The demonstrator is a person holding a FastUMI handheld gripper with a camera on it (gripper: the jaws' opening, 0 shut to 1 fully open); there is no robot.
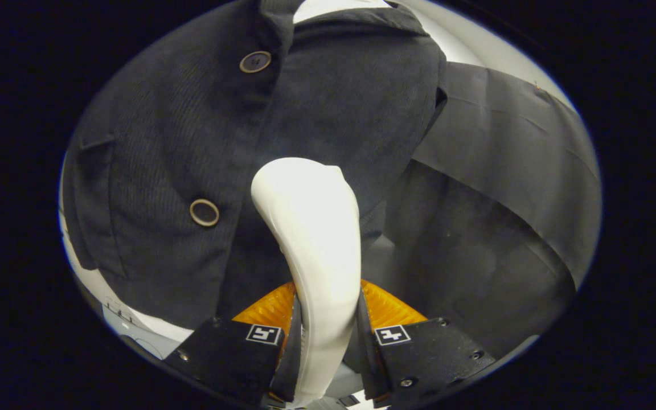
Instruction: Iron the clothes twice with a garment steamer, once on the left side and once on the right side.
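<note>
We see a dark corduroy jacket (163, 142) hanging beyond the fingers, its ribbed front panels taking up most of the scene ahead; the placket runs down its middle, and a collar folds over at the top against a pale surface behind. To the right of the jacket hangs a plain dark cloth (510, 171), creased in broad folds, its upper edge slanting downward away from the jacket's shoulder. Rising from between the fingers is the white garment steamer (311, 239), a smooth curved body that bends toward the jacket; its rounded head sits against, or just short of, the fabric beside the placket (contact cannot be judged from this angle), and a faint haze shows around the head. The gripper (328, 336) holds the steamer's handle, both fingers pressed to its sides with the jaws drawn narrow around it; each finger carries a small square marker. Two round buttons lie on the placket left of the steamer: the lower button (204, 212) level with the steamer's neck, the upper button (255, 61) well above it, near the collar.
</note>
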